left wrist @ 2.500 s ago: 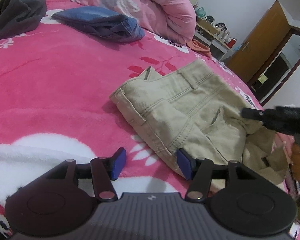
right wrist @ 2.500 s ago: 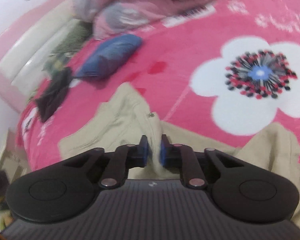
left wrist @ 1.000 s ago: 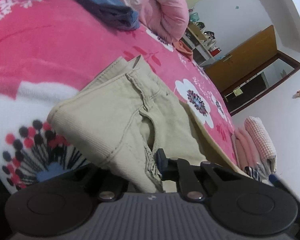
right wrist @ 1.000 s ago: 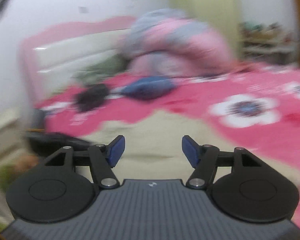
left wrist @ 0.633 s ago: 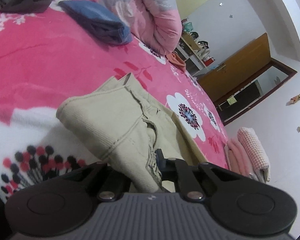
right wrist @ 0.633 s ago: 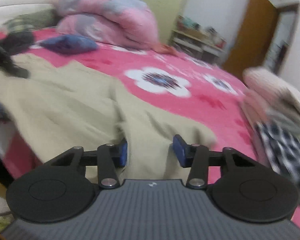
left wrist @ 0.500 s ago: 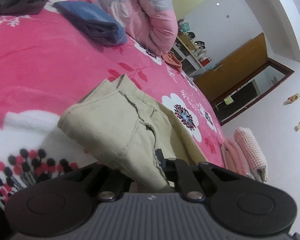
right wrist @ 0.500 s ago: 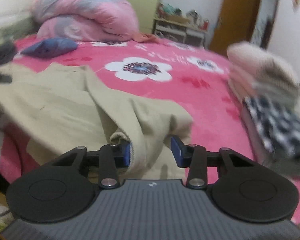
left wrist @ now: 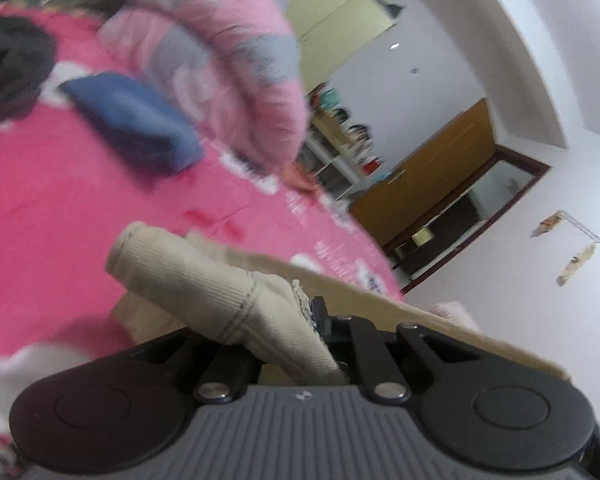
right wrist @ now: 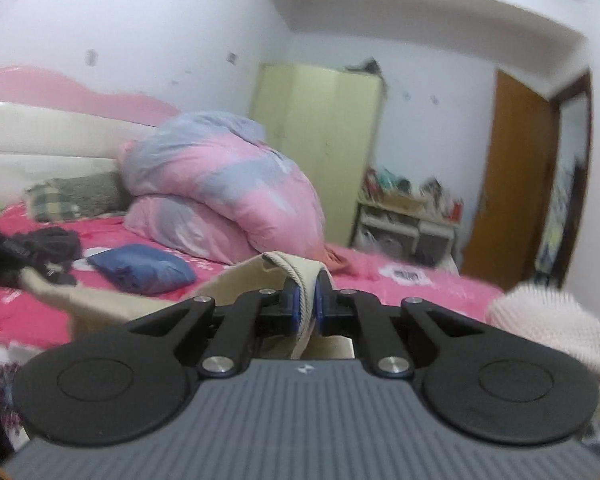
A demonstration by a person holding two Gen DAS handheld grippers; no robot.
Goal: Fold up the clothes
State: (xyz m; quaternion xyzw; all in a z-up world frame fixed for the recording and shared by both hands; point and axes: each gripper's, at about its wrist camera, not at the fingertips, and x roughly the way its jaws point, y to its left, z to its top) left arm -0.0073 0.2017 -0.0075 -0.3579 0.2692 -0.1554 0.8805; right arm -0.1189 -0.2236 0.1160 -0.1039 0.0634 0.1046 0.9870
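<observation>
So I've got the beige corduroy trousers (left wrist: pixel 204 280) pinched in both claws at once. My left claw (left wrist: pixel 300 332) is clamped down on a thick bunched end of the cloth, a rolled cuff-looking lump that sticks out ahead and to the left of the fingers. I can only see one finger (left wrist: pixel 320 312) poking out beside it; the other is buried under fabric. My right claw (right wrist: pixel 305 308) is nearly closed, with just a thin fold of the same beige cloth squeezed between the blue pads (right wrist: pixel 294 306).

The relation that matters: the trousers hang stretched between the two claws, lifted off the pink flowered bedspread (left wrist: pixel 40 200) along the near edge of the bed. In the right view the cloth runs away to the left toward the other claw, so the long axis lies side to side between my hands. Neither hand is nearer; both already have it. A straight taut edge of the fabric (left wrist: pixel 420 312) shows in the left view, running off to the right.

My guess is this is the carry-over part of a fold, though it could just as well be shaking the thing out flat.

Further up the bed, a folded blue denim garment (right wrist: pixel 140 268) and a dark bundle (left wrist: pixel 12 64) sit near the pink and grey quilt (right wrist: pixel 220 188).
</observation>
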